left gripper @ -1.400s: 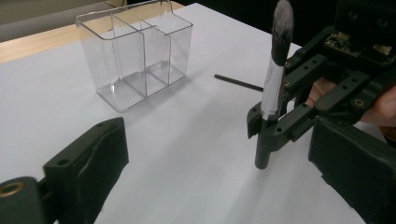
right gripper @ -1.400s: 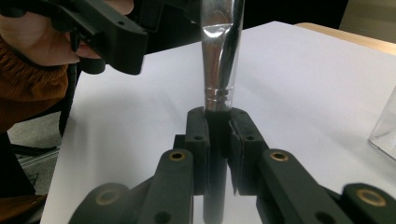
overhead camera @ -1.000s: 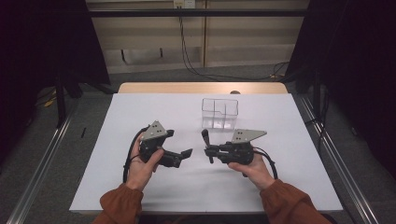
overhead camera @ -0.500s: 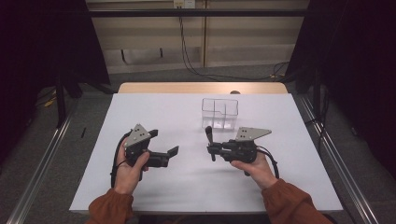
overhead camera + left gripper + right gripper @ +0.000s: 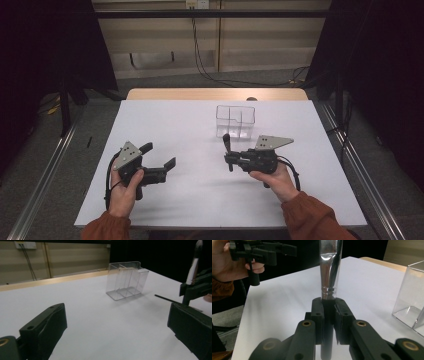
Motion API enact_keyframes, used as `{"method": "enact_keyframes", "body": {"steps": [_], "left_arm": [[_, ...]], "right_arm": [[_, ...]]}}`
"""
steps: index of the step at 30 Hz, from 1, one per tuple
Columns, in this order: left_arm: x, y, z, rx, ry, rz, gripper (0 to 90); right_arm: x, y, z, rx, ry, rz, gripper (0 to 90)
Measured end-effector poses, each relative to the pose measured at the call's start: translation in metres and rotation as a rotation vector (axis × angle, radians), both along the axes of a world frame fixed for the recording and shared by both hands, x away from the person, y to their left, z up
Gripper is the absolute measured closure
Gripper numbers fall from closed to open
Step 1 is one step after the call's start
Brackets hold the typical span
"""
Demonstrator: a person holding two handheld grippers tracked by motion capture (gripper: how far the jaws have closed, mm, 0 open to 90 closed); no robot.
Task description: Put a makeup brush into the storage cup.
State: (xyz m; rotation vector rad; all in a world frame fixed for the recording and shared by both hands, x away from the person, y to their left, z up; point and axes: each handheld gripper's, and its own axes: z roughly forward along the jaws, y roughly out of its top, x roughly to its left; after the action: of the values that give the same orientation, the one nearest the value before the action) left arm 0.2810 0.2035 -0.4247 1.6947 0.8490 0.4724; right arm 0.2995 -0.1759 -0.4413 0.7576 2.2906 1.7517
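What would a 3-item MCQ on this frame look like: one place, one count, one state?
1. Where is the clear box relative to the right hand-held gripper?
A. nearer the person
B. farther up the table
C. on the floor

2. How many hand-held grippers are over the white table?
A. one
B. two
C. three

3. What state is the left hand-held gripper in?
A. open, holding nothing
B. shut on the brush
C. shut on the box

Answers:
1 B, the high view shows the box beyond that gripper, toward the far edge.
2 B, one in each hand.
3 A, its jaws stand wide apart in the left gripper view, while the brush sits clamped in the right one.
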Motion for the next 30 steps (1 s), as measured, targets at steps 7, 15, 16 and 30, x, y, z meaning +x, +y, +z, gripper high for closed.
{"method": "enact_keyframes", "body": {"steps": [7,15,16,30], "left_arm": [[-0.009,0.017,-0.009,0.0,0.005,0.043,2.0],[-0.017,0.03,-0.017,-0.014,0.005,0.072,2.0],[-0.018,0.031,-0.017,-0.021,0.007,0.073,2.0],[-0.026,0.034,-0.017,-0.009,-0.051,0.04,1.8]], "right_arm": [[0.0,-0.005,0.001,0.002,-0.002,-0.017,80.0],[-0.001,-0.012,0.005,0.004,-0.013,-0.031,80.0],[0.0,-0.013,0.005,0.006,-0.014,-0.035,80.1],[0.007,-0.029,0.015,0.019,-0.044,-0.096,80.0]]}}
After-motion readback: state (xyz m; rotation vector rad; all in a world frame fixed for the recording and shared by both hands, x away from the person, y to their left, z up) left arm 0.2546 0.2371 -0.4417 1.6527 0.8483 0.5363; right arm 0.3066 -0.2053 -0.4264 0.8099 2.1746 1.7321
